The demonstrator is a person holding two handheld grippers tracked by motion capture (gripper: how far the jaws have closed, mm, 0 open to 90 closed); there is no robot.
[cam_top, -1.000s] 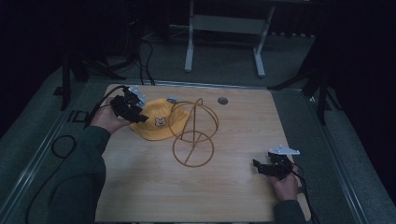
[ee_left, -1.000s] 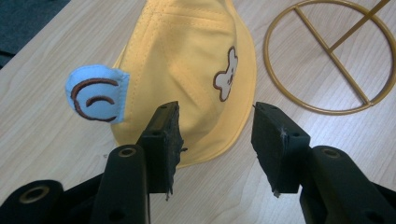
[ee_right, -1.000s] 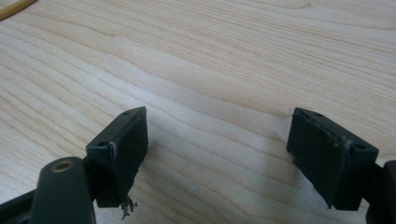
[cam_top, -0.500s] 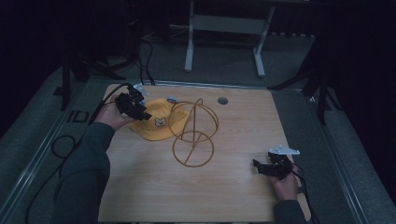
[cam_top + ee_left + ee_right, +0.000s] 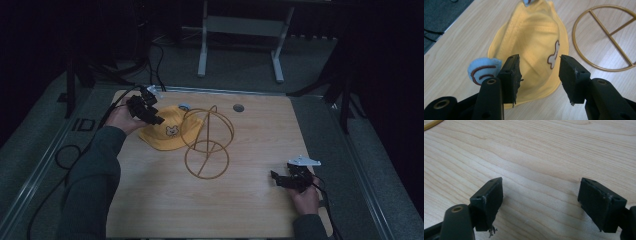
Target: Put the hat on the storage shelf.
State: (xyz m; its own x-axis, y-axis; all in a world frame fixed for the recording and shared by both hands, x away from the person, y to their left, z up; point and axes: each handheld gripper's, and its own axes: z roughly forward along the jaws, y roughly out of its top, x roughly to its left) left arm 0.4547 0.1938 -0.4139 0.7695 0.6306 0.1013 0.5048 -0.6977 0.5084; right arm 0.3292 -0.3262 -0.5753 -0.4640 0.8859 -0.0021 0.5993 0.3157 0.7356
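The left hand-held gripper [image 5: 539, 75] hovered over the near edge of the yellow hat [image 5: 534, 40], its jaws apart and just opened a little wider, with only the brim's rim below the gap and nothing pressed between the pads. The hat lay flat on the worktop [image 5: 150, 190], directly ahead of and beneath that gripper, its crown running away from the jaws toward the far blue ear [image 5: 527, 2]; a second blue ear [image 5: 482, 71] sat just outside the left jaw. The gold wire stand [image 5: 207, 145] stood just beside the hat. The right hand-held gripper [image 5: 280, 178], jaws wide and empty, rested well apart, so the left hand was much the nearer.
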